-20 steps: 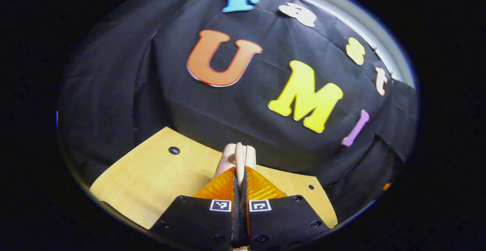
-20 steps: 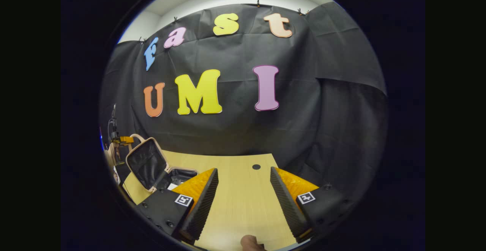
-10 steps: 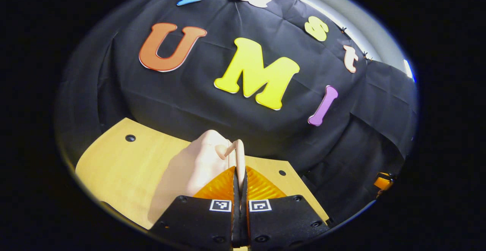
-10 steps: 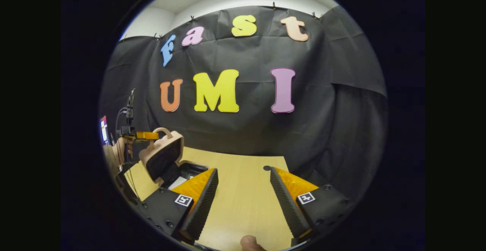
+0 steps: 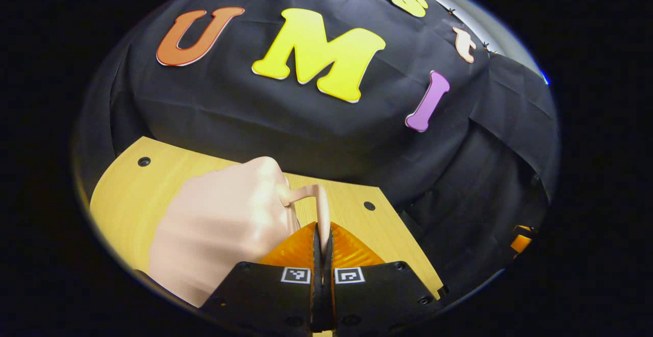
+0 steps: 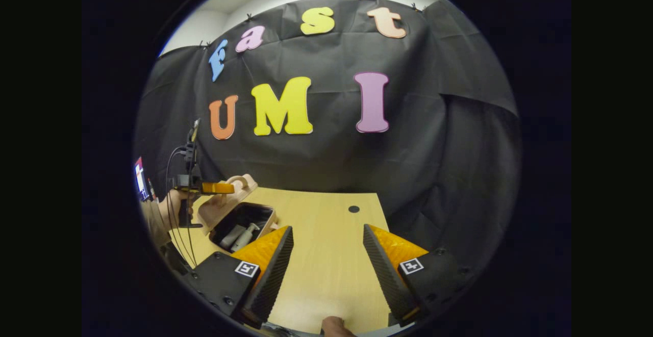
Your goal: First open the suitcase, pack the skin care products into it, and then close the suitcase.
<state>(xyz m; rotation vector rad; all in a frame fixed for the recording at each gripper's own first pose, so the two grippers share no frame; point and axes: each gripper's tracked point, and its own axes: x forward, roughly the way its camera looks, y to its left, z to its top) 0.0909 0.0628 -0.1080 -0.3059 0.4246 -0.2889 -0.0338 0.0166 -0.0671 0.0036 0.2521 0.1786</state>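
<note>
In the left gripper view, the pale pink suitcase lid [image 5: 224, 225] slopes away to the left, and my left gripper [image 5: 322, 235] is shut on its thin handle [image 5: 320, 207]. In the right gripper view the suitcase [image 6: 240, 219] sits at the table's left, its lid [image 6: 224, 202] tilted low over the dark inside. White skin care bottles [image 6: 240, 236] lie in it. The left gripper [image 6: 217, 188] there grips the handle, held by a hand [image 6: 171, 207]. My right gripper [image 6: 327, 229] stands open over bare table, with nothing between its fingers.
The light wooden table [image 6: 326, 270] has small dark holes [image 6: 353, 208] near its far edge. Black cloth hangs right behind the table. Cables [image 6: 176, 174] and a screen edge [image 6: 139, 176] show at the far left. A fingertip [image 6: 334, 325] sits at the bottom edge.
The lid has swung down from upright to a low tilt over the case, with my left gripper going with the handle. The right gripper has stayed open in place.
</note>
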